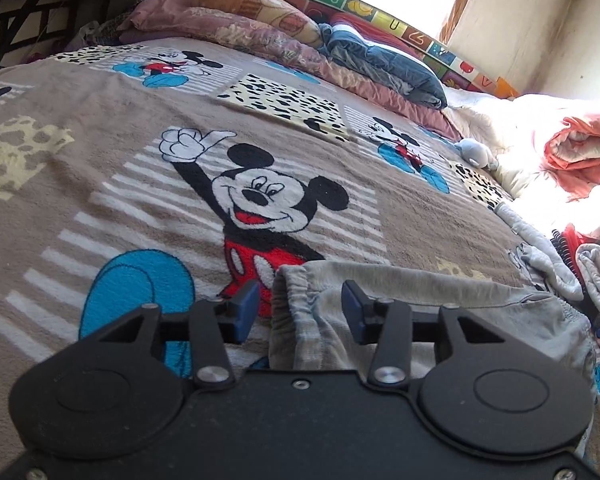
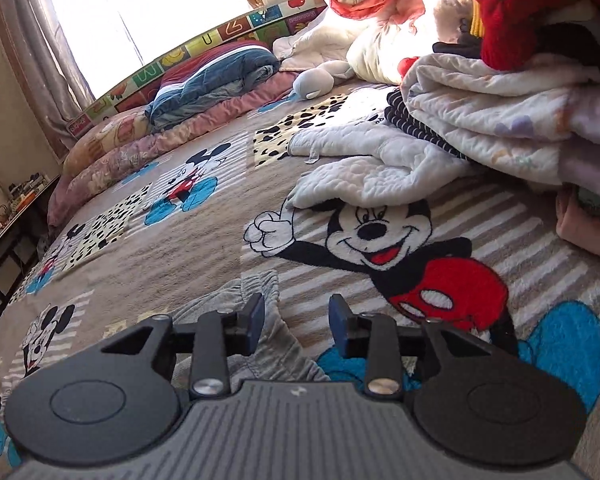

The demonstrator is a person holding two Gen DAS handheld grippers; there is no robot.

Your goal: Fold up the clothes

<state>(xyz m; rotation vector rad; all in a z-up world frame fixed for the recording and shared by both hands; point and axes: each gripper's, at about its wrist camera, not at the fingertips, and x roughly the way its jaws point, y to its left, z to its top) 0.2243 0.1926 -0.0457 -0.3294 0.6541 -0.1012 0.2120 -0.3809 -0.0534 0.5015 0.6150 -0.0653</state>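
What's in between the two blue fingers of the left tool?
In the left wrist view, the stretchy waistband of the grey trousers sits in the gap of the open left tool, on the cartoon-mouse blanket.

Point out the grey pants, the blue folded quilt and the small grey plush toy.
grey pants [image 1: 380, 280]: left wrist view, on the elastic waistband between the open fingers.
blue folded quilt [image 2: 220, 76]: right wrist view, on its top fold.
small grey plush toy [image 2: 312, 82]: right wrist view, on its rounded body.
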